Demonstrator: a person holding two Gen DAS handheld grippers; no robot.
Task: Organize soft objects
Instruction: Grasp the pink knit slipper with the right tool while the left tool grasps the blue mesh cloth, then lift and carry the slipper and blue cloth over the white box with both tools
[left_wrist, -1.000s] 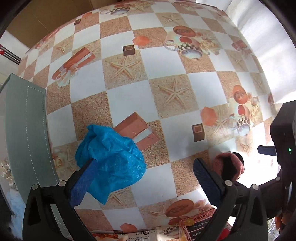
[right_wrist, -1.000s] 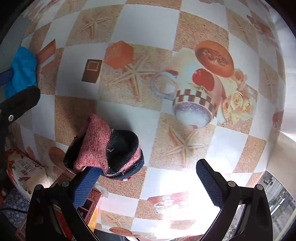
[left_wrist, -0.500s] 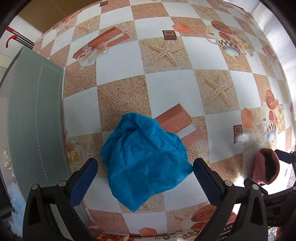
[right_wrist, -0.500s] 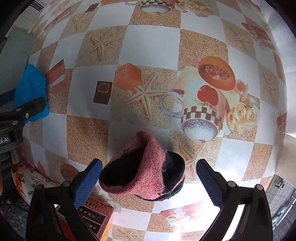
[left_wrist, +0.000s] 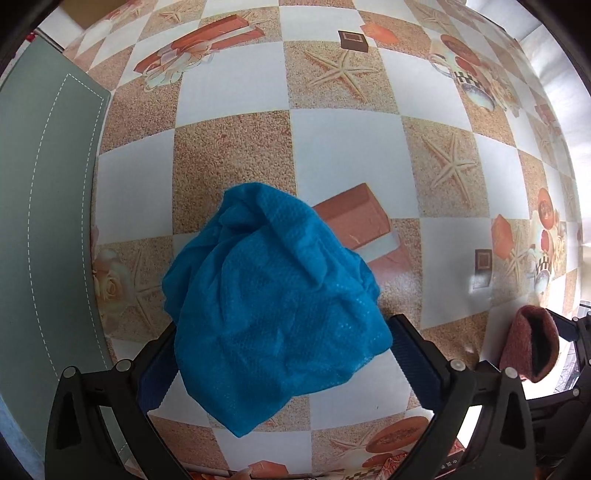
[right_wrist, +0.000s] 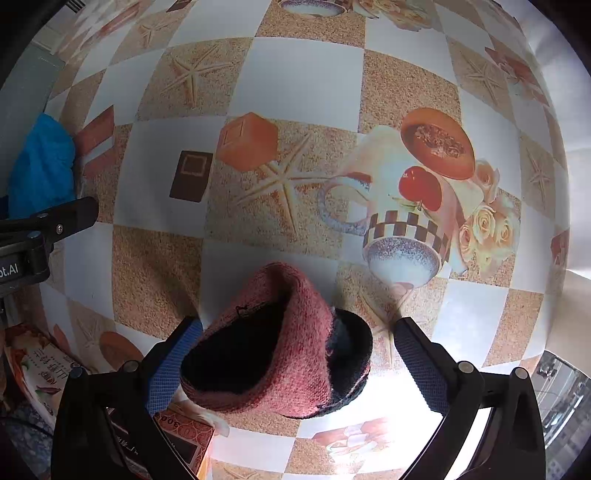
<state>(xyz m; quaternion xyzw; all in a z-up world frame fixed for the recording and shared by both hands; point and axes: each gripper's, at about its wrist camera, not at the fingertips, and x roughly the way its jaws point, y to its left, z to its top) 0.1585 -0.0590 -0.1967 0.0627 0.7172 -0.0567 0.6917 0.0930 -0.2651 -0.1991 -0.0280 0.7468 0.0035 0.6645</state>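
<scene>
A crumpled blue cloth (left_wrist: 273, 295) lies on the patterned tablecloth, between the fingers of my left gripper (left_wrist: 288, 362), which is open around its near part. A red and black knitted hat (right_wrist: 280, 354) lies on the table between the fingers of my right gripper (right_wrist: 291, 365), which is open. The hat also shows at the right edge of the left wrist view (left_wrist: 532, 343), and the blue cloth at the left edge of the right wrist view (right_wrist: 40, 166).
A grey-green mat (left_wrist: 44, 206) with white stitching lies left of the blue cloth. Printed boxes (right_wrist: 40, 373) sit at the table's near edge. The left gripper's body (right_wrist: 40, 229) shows at the left of the right wrist view.
Both grippers have moved in over their objects. The blue cloth now sits between the left fingers and the hat between the right fingers. Both stay open.
</scene>
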